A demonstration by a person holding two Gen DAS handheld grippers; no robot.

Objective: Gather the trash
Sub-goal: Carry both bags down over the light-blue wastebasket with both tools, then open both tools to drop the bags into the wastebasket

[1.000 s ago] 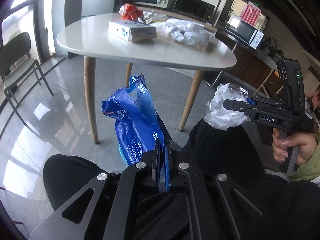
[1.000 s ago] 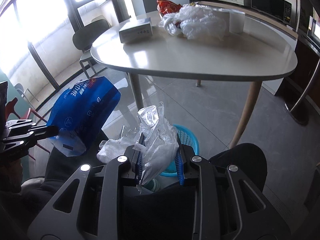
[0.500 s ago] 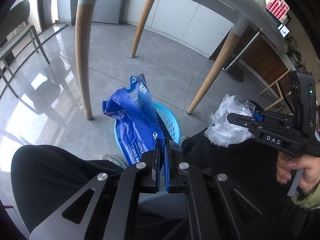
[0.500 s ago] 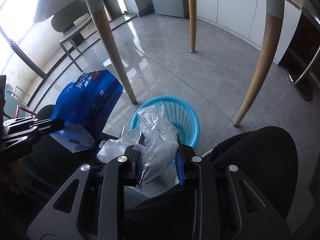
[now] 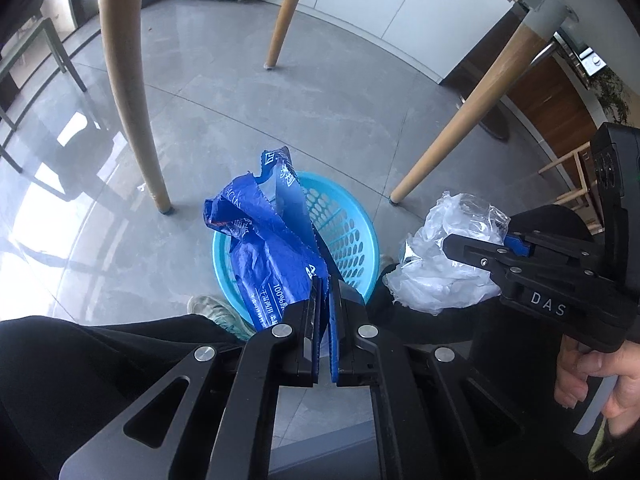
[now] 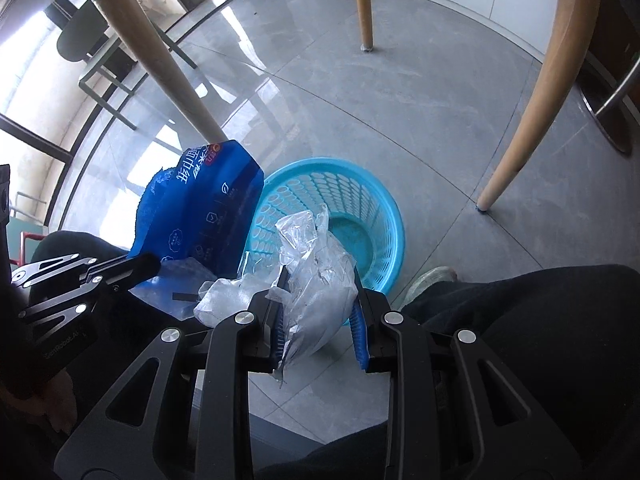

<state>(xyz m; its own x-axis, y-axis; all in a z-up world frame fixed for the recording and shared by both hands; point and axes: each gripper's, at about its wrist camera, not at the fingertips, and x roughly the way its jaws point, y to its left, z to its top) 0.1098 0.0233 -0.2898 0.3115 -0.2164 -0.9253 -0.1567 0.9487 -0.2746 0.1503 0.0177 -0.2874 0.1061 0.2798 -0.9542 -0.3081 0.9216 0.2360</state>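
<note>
Two pieces ride above the blue basket (image 6: 384, 216): left gripper (image 5: 325, 300) pinches a blue wrapper (image 5: 272, 256) at twelve o'clock, right gripper (image 6: 316, 304) clamps clear plastic (image 6: 320, 280). Neither is dropped yet; the basket looks empty.

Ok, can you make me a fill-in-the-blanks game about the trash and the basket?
1. The left gripper is shut on a ___ wrapper.
2. The right gripper holds crumpled clear ___.
3. The basket on the floor is light ___.
4. Inside, the basket looks ___.

Missing words: blue; plastic; blue; empty
</note>
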